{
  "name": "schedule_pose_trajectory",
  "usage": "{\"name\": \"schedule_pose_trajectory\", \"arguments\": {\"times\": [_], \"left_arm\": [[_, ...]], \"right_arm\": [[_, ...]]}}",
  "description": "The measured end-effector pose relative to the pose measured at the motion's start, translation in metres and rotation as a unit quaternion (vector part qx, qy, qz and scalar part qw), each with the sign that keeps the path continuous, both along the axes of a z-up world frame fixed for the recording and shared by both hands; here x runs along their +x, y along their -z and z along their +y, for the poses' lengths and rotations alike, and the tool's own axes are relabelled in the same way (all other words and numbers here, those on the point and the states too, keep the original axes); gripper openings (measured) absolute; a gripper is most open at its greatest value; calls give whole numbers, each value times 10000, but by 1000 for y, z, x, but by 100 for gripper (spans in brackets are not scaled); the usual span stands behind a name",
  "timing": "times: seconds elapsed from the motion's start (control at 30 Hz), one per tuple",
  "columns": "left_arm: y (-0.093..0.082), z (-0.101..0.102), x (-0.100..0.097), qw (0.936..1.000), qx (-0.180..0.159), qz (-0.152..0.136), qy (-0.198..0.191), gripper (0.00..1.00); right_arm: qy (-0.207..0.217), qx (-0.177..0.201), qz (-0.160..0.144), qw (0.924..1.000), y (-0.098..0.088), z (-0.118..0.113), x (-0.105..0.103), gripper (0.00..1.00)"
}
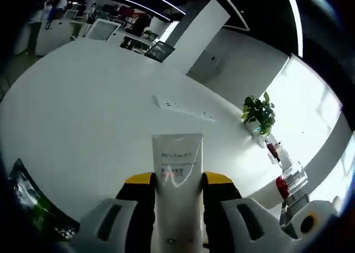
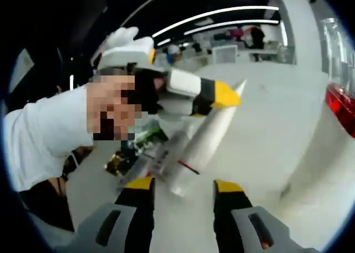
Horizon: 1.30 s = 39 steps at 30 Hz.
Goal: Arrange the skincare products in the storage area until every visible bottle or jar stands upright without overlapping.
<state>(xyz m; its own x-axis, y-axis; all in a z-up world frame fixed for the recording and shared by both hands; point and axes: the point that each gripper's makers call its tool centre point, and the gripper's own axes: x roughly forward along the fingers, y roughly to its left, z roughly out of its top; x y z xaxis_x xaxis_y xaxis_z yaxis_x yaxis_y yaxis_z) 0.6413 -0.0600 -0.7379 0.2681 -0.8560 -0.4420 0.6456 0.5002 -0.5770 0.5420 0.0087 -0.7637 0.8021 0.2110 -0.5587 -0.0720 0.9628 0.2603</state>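
Left tongs (image 1: 177, 181) around REVITALIFT tube (image 1: 177, 181)

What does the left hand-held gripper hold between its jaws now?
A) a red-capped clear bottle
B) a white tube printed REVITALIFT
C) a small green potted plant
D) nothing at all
B: in the left gripper view, the white tube printed REVITALIFT stands between the yellow-tipped jaws of the left hand-held gripper.

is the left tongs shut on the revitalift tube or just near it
Shut on it: the left tongs press both sides of the white Revitalift tube, lifted off the table.
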Motion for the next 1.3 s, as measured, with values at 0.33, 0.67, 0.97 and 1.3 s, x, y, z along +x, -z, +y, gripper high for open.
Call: {"name": "schedule_pose_trajectory", "arguments": {"times": [0.33,0.67,0.97,1.3], "left_arm": [[-17,17,-15,9986,-462,-59,-239,29],[-42,31,-40,9966,-718,-362,-154,29],[-59,37,-44,9940,-1019,-390,121,30],[-78,35,-55,9855,-1273,-657,908,31]], "right_arm": [[-145,-431,69,9989,9,3,6,27],[-251,-730,30,9970,5,-6,5,22],[-316,-701,-285,9966,-13,-11,-7,16],[-355,442,-406,9976,-34,-8,-13,14]]}}
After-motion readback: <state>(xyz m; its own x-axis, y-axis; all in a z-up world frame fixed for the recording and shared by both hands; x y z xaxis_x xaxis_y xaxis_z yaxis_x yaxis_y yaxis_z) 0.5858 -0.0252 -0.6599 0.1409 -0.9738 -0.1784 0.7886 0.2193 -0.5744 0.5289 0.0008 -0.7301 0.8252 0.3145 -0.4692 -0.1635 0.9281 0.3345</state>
